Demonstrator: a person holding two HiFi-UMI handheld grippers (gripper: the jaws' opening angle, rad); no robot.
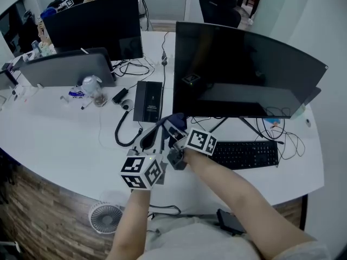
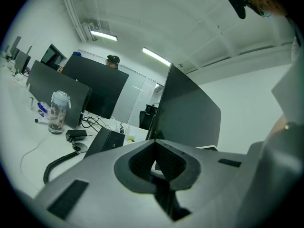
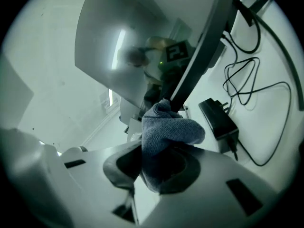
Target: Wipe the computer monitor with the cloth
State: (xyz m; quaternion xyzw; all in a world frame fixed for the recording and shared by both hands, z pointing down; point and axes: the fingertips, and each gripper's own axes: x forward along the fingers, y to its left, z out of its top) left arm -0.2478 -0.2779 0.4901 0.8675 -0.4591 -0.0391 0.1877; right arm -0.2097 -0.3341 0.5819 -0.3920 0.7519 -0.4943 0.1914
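Observation:
The wide dark curved monitor [image 1: 244, 75] stands on the white desk [image 1: 65, 140], right of centre. A blue-grey cloth [image 1: 174, 122] hangs just below the screen's lower left corner, with my right gripper [image 1: 174, 133] shut on it. In the right gripper view the cloth [image 3: 168, 127] bunches up out of the jaws [image 3: 159, 167], close under the monitor's [image 3: 142, 46] edge. My left gripper [image 1: 152, 141] is beside the right one, to its left, over the desk. Its jaws [image 2: 154, 163] are shut with nothing held, and the monitor [image 2: 190, 113] rises ahead on the right.
A black keyboard [image 1: 244, 154] lies under the monitor, with cables [image 1: 274, 126] behind it. A black box [image 1: 148, 101], a thick black cable [image 1: 122, 131] and a clear bottle [image 1: 93, 90] are to the left. Another monitor [image 1: 97, 26] stands behind. A power adapter [image 3: 218, 120] lies on the desk.

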